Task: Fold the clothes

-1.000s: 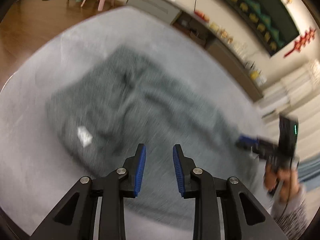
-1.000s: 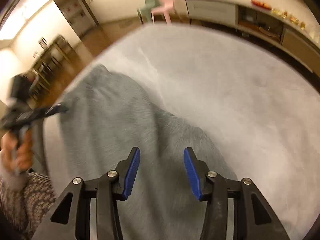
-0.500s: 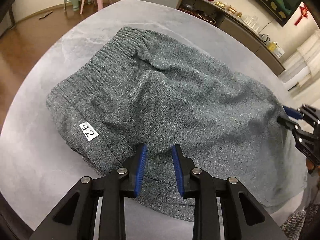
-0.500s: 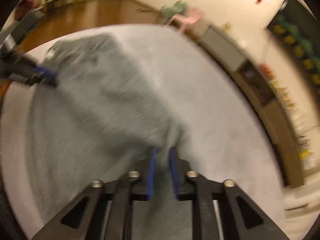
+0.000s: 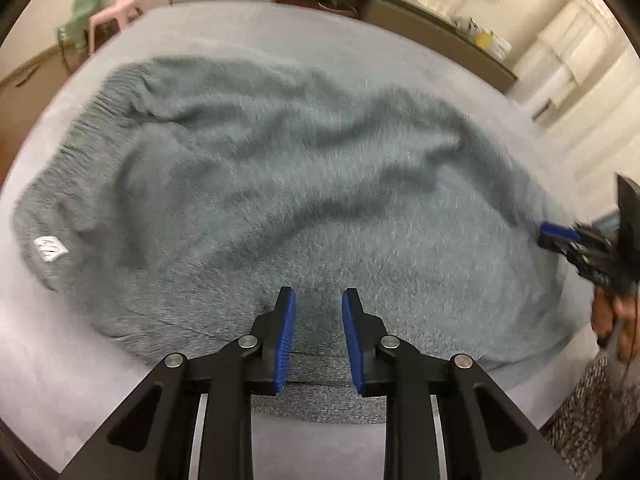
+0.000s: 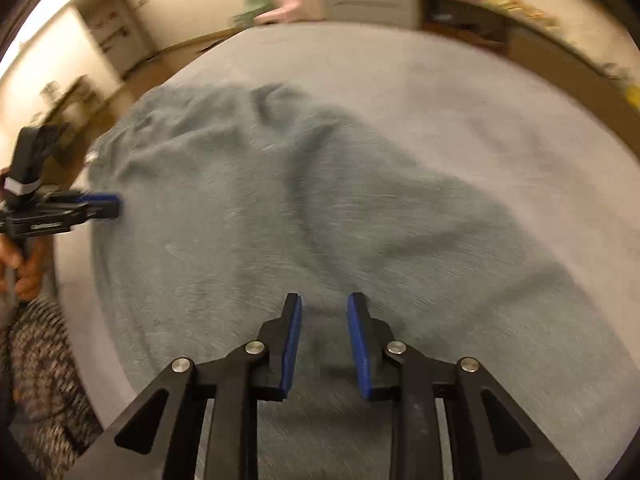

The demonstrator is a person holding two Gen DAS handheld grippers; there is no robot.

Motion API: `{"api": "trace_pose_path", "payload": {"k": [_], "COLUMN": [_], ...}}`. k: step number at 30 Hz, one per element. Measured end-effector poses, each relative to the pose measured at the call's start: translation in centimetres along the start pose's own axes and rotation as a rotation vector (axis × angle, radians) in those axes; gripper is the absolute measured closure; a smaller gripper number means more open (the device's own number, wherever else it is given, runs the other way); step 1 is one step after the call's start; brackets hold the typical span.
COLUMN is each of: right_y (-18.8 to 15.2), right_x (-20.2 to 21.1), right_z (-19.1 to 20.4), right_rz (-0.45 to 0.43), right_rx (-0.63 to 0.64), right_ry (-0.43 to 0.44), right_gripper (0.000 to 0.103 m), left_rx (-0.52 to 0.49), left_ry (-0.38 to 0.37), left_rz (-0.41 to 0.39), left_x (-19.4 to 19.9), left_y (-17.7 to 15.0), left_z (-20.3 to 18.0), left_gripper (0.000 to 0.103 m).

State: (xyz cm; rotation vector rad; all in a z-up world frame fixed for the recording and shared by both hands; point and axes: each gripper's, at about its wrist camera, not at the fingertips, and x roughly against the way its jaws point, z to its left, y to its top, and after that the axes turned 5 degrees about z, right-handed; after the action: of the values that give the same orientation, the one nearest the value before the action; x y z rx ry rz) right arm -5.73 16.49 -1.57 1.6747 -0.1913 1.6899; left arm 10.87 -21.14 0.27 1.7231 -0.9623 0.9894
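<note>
- Grey-green knitted fabric, a pair of shorts [image 5: 304, 184] with a ribbed elastic waistband [image 5: 100, 120], was seen spread and rumpled across the round grey table [image 5: 360, 40], both views smeared by motion.
- A white size tag [image 5: 49, 248] was seen near the waistband's near end; half a second earlier its number could be read, now it was too blurred.
- The left gripper [image 5: 316, 332] was held over the garment's near hem, its blue pads [image 5: 285, 340] standing apart with fabric seen in the gap; the jaws were closing, and no pinch could be made out.
- Compared with half a second earlier, the garment was seen shifted to the left in the left wrist view, and more bare table was shown at the far side.
- The right gripper [image 6: 325, 340] was seen over the opposite end of the shorts, its pads parted with cloth below them; whether a fold was caught between them could not be told.
- A second earlier these jaws were set clearly wider; half a second earlier they looked nearly shut.
- In the left wrist view the right gripper's blue tip [image 5: 558, 234] was seen at the garment's right edge, held by a hand [image 5: 614, 320].
- Pink and green chairs [image 5: 108, 4] were seen beyond the table.
</note>
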Motion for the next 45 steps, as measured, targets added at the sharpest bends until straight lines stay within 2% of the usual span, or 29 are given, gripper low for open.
{"api": "trace_pose_path", "payload": {"k": [2,3,5,6,7,8,9,10,13,15,17,19,21,23,24,25,27,28,30,33,34,36,37,38,39,41,42,43,45], "right_y": [-0.6,-1.0,-1.7,-2.0,-2.3,-2.3,-2.4,-2.5,-3.1,-3.9,-4.8,-5.3,-5.5,-4.9,-4.7,-4.4,-3.8,-3.2,-1.8,-0.9,-1.2,-2.0,-2.7,-3.6,-4.5,-5.8,-6.1,-6.3,-6.2], "right_x": [1.8,2.4,2.0,1.2,0.2,-1.1,-2.4,-3.4,-1.9,-1.3,-1.7,-3.7,-3.4,-2.9,-2.8,-2.3,-0.2,1.2,3.8,5.5,5.6,4.7,4.2,3.6,3.1,3.1,3.5,3.9,4.6], "right_z": [2.5,4.7,9.4,11.7,13.5,14.7,15.9,16.7,18.0,19.9,21.5,21.9,21.4,21.1,20.9,20.4,18.4,16.7,11.6,2.2,-0.3,-3.1,-3.4,-3.0,-2.6,-1.1,-0.7,-0.9,-1.8], "right_rz": [-0.049,-0.063,-0.055,-0.044,-0.033,-0.021,-0.009,-0.007,-0.084,-0.122,-0.120,-0.075,-0.072,-0.033,0.004,0.029,0.036,0.024,-0.033,-0.068,-0.060,-0.039,-0.021,-0.003,0.015,0.030,0.039,0.045,0.047], "right_rx": [0.044,0.092,0.193,0.244,0.284,0.304,0.325,0.332,0.322,0.370,0.431,0.448,0.450,0.433,0.431,0.426,0.399,0.367,0.242,-0.023,-0.093,-0.170,-0.160,-0.121,-0.081,0.025,0.046,0.039,0.027], "right_ry": [0.025,0.079,0.176,0.216,0.229,0.197,0.166,0.129,0.078,0.027,-0.026,-0.054,-0.049,0.006,0.062,0.113,0.197,0.222,0.187,0.043,-0.006,-0.079,-0.095,-0.115,-0.134,-0.184,-0.173,-0.139,-0.064], "right_gripper": [0.075,0.067,0.056,0.055,0.055,0.057,0.086,0.099,0.100,0.100,0.099,0.098,0.098,0.097,0.095,0.092,0.076,0.074,0.071,0.071,0.071,0.071,0.071,0.071,0.071,0.071,0.071,0.071,0.070], "left_rx": [-0.018,-0.033,-0.049,-0.050,-0.041,-0.022,-0.003,0.015,0.048,0.043,0.009,-0.014,-0.031,-0.049,-0.047,-0.047,-0.062,-0.068,-0.067,-0.061,-0.057,-0.057,-0.056,-0.043,-0.031,0.011,0.037,0.056,0.083], "left_ry": [-0.057,-0.070,-0.049,-0.036,-0.035,-0.040,-0.053,-0.068,-0.161,-0.209,-0.169,-0.096,-0.028,-0.023,-0.022,-0.020,-0.001,0.005,-0.002,-0.054,-0.082,-0.121,-0.123,-0.074,-0.025,0.069,0.111,0.127,0.086], "left_rz": [-0.037,-0.043,-0.027,-0.018,-0.016,-0.023,-0.040,-0.057,-0.121,-0.126,-0.079,0.017,0.089,0.081,0.081,0.080,0.075,0.066,-0.001,-0.091,-0.094,-0.043,-0.013,-0.005,0.004,0.013,0.014,0.012,0.010], "left_x": [0.9,1.0,0.4,0.1,0.3,0.4,0.7,1.0,2.0,1.9,0.8,-1.4,-2.6,-2.7,-2.6,-2.5,-2.3,-2.1,-1.1,-0.5,-1.0,-3.4,-4.8,-5.9,-7.0,-7.9,-7.9,-7.8,-7.2], "left_y": [-0.1,-0.1,0.0,-0.1,-1.6,-1.6,-1.1,-0.6,-0.2,-0.3,-0.1,-0.2,-0.6,-0.6,-0.5,-0.5,-0.3,-0.1,1.1,5.3,6.7,9.2,10.3,10.7,11.1,11.9,12.2,12.1,11.7], "left_z": [-1.4,-2.3,-3.1,-3.2,-2.6,-2.2,-1.9,-1.7,-2.1,-3.1,-4.2,-4.8,-4.3,-4.3,-4.3,-4.3,-4.8,-5.0,-5.8,-7.7,-8.4,-9.9,-10.7,-10.8,-11.0,-10.6,-10.1,-9.6,-9.0], "left_gripper": [0.076,0.076,0.076,0.076,0.076,0.076,0.076,0.076,0.073,0.072,0.072,0.072,0.074,0.074,0.074,0.074,0.074,0.074,0.074,0.073,0.073,0.073,0.073,0.073,0.080,0.078,0.074,0.073,0.073]}}
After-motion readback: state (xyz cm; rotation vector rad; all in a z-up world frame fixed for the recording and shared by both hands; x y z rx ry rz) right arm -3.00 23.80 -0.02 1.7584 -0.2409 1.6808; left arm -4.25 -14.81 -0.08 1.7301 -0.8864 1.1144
